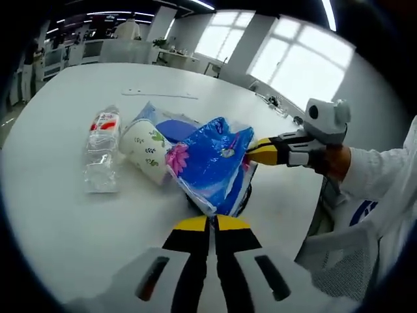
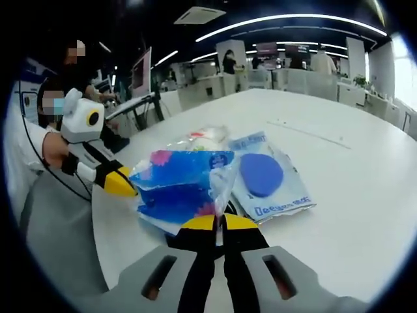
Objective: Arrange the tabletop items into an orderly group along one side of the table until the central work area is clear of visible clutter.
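Note:
A blue plastic bag with pink flowers lies near the white table's edge. My left gripper is shut at its near corner, and my right gripper comes in from the right with its yellow tips on the bag's far edge. In the right gripper view the bag sits just past my shut right gripper, and the left gripper touches its left corner. Beside the bag lie a white cup with a leaf print, a clear bottle and a flat packet with a blue disc.
A thin pale strip lies farther across the table, also seen as the strip. The table edge runs close behind the bag, with a person's white sleeve beyond it. Desks and people fill the far room.

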